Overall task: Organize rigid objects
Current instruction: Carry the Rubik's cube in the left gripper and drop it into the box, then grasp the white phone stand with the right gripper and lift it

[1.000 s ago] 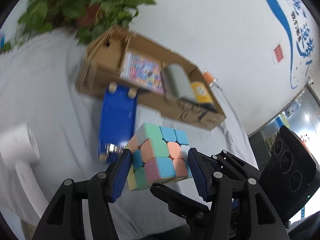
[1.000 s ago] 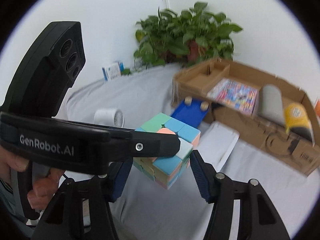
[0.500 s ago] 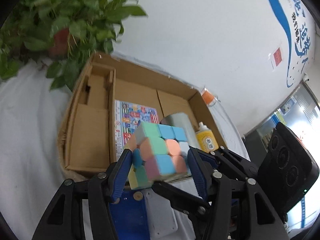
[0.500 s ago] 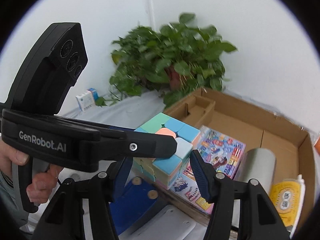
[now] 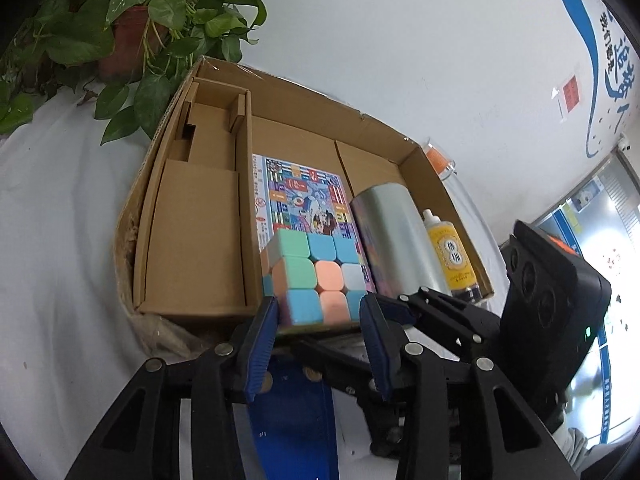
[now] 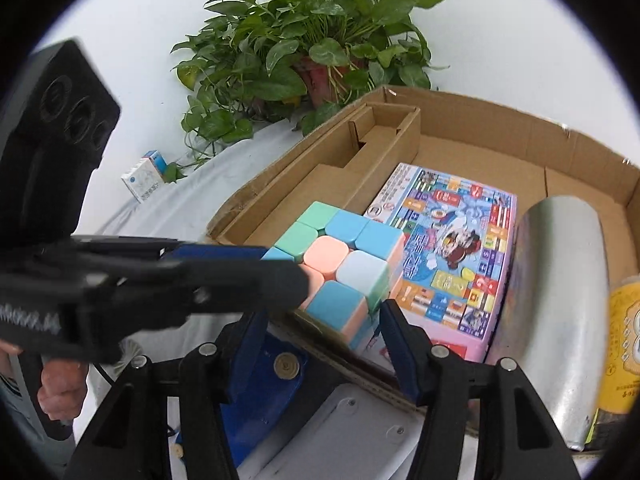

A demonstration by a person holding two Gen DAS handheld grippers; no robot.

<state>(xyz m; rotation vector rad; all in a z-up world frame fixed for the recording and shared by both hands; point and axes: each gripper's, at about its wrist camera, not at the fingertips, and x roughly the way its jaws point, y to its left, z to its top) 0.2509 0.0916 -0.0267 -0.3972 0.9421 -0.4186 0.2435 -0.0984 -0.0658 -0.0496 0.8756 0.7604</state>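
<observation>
Pastel puzzle cube (image 5: 314, 280) sat clamped between both hand-held grippers, left (image 5: 318, 316) just narrowing, right (image 6: 324, 322), over the cardboard box's (image 5: 140, 240) near wall. Inside lay a colourful game box (image 6: 452, 256), a silver cylinder (image 6: 560, 304) and a yellow bottle (image 5: 450, 254); a potted plant (image 6: 316, 48) stood behind.

left gripper (image 5: 318, 316) jaws just closing, right gripper (image 6: 320, 320) jaws parted

The yellow bottle (image 6: 624, 344) is cut off at the right edge.
</observation>
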